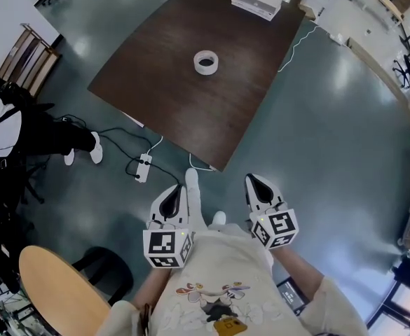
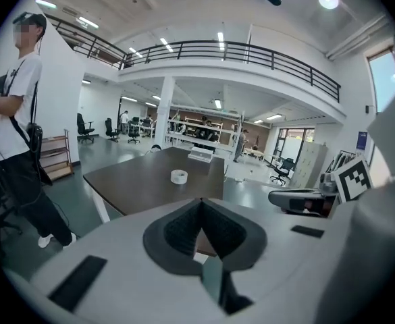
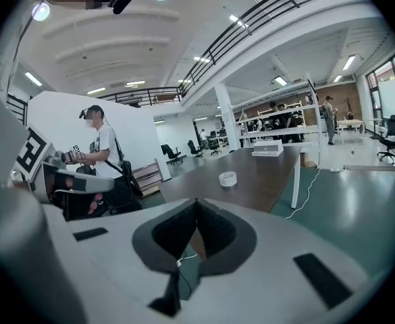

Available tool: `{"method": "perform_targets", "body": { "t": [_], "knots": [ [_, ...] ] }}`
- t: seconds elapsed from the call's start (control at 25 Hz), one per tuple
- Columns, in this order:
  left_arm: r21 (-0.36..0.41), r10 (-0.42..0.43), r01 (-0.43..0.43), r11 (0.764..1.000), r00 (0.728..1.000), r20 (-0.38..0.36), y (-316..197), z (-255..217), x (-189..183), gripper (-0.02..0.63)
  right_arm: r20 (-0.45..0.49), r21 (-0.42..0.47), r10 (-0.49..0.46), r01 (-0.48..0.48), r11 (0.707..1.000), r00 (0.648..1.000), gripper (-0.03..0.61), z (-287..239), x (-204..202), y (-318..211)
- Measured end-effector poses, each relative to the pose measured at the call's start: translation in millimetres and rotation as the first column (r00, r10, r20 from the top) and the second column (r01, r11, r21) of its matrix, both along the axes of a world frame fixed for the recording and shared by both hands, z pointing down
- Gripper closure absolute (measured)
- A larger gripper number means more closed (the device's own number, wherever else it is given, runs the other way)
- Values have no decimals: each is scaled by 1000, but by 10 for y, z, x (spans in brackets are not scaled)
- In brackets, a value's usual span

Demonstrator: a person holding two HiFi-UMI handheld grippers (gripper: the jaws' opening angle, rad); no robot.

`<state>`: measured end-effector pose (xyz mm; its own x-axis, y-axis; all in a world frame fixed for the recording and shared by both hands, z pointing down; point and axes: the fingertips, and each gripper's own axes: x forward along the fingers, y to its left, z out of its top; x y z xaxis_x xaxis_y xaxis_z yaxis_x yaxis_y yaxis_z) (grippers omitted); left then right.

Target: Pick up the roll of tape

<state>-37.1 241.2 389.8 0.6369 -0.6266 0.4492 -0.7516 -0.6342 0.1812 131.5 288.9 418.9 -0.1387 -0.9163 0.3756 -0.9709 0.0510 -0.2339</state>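
1. A roll of tape (image 1: 206, 62) lies flat near the middle of a dark wooden table (image 1: 155, 103), away from all its edges and with bare tabletop all round it.
2. A person holds the left gripper (image 1: 176, 190) and the right gripper (image 1: 253, 180) side by side over the grey floor (image 1: 331, 131), just off the table's near corner. Both point towards the table and are well apart from the tape.
3. In the left gripper view, the dark pads (image 2: 183, 229) are pressed together at their tips with nothing between them. The tape shows beyond them on the tabletop.
4. In the right gripper view, that gripper's jaws are likewise closed tip to tip and empty. The tape lies ahead, in line with them.
5. A flat white box (image 1: 257, 2) sits at the table's far corner.
6. A power strip (image 1: 144, 166) with its cable lies on the floor beside the table's near left edge.
7. A bystander (image 1: 22, 135) in a white top and dark trousers stands off the table's left side. A round light-wood top (image 1: 54, 292) shows at the lower left.
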Motion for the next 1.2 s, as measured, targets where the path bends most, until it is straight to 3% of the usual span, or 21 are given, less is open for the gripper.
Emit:
{"method": "perform_targets", "body": {
  "t": [0.48,0.68,1.04,1.2],
  "knots": [
    [-70,116,-116,991,993,-1,-1333,122,72,607,-45,-40,40,-41,998,998,572,-121,-54,-1286],
    [-77,153,-152,985,988,7,-1669,174,139,607,-42,-60,43,-45,997,998,572,-60,-63,-1640],
    [-111,122,-122,986,992,-2,-1801,123,501,607,-58,-123,-74,66,990,996,572,24,227,-1959],
    [-160,127,-122,980,992,23,-2017,299,508,607,-91,-148,-140,126,981,986,572,109,220,-2448]
  ]
}}
